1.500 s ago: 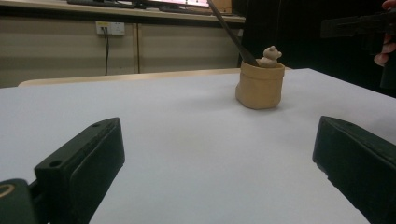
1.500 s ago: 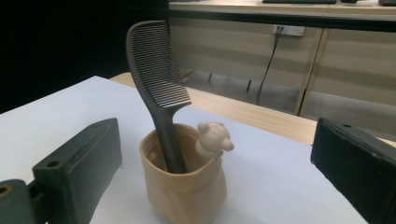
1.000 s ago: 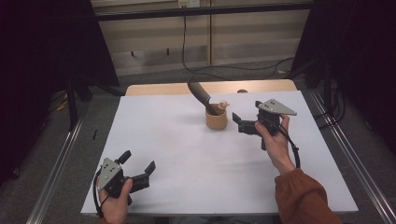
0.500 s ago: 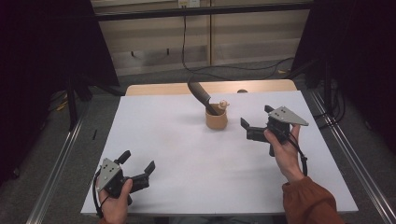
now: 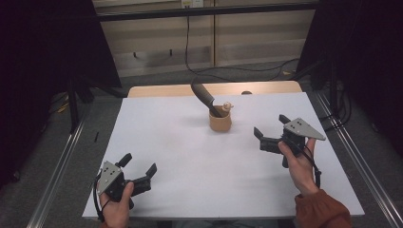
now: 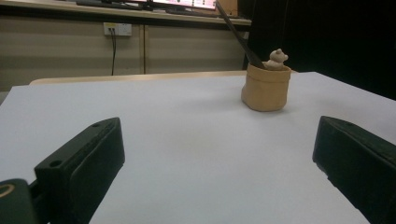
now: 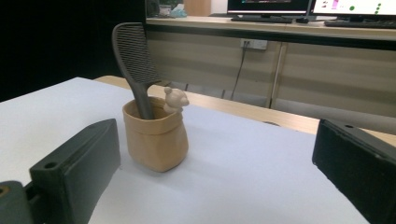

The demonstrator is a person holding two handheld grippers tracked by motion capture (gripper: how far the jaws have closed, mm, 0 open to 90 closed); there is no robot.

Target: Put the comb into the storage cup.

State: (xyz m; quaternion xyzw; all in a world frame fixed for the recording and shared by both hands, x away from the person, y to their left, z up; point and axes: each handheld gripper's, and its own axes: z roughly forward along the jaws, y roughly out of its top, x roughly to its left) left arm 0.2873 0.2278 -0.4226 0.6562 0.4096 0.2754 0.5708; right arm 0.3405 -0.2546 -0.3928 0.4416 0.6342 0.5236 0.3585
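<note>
Two hand-held tools at a white surface (image 5: 190,156), with the tan holder (image 5: 220,121) taken as landmark. The holder stands upright toward the far middle of the surface. A dark comb (image 5: 203,97) sits in it handle-down and leans away toward the far left, its toothed head (image 7: 133,51) well above the rim. A small bear figure (image 7: 175,99) perches at the holder's rim, just beside the comb's handle.

The right tool (image 5: 271,133) is near the holder, on its right and slightly nearer the person, jaws spread wide and holding nothing. In the right gripper view the holder (image 7: 156,139) stands between the two jaws but farther off, clear of both. The left tool (image 5: 138,170) is well apart from the holder, at the near left corner of the surface, jaws likewise wide open and empty; in the left gripper view the holder (image 6: 266,86) appears distant, ahead and to the right.

Judged from this arrangement, the comb is already lodged in the holder and nothing is in hand. If more work remains, neither tool has yet taken hold of anything.
</note>
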